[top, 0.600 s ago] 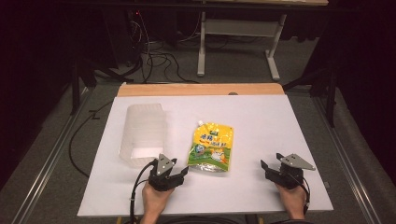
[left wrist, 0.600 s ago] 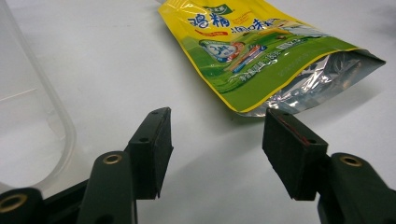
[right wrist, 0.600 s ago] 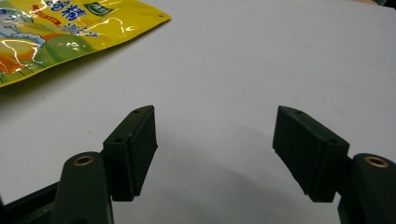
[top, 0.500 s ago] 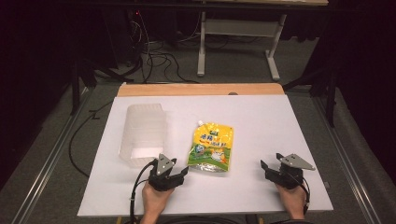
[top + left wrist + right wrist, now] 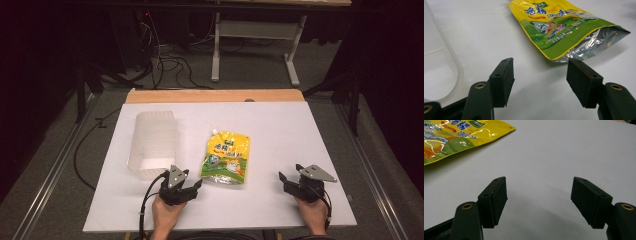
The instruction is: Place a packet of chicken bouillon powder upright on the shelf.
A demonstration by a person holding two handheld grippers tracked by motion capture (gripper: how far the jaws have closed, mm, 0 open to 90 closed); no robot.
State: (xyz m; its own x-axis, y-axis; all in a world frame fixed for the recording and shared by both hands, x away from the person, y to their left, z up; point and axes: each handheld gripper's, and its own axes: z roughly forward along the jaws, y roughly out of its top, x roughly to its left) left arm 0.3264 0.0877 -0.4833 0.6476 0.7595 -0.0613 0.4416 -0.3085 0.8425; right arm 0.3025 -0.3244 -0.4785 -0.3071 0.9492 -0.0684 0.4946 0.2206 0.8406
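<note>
Two grippers low at the near edge, both spread wide and empty. Left gripper [image 5: 194,185] nearer, right gripper [image 5: 287,179] well apart. Just ahead of left: yellow pouch [image 5: 227,158], flat on table [image 5: 300,130], long axis running away.

Dim room — grey floor [image 5: 60,165], tangled cables [image 5: 165,62], white desk frame [image 5: 255,35].

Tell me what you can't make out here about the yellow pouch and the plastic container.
- Yellow pouch: its small print is too small in the high view; the frame edge cuts off its top in the left gripper view.
- Clear plastic container: whether it holds anything; its translucent walls blur in the high view.
</note>
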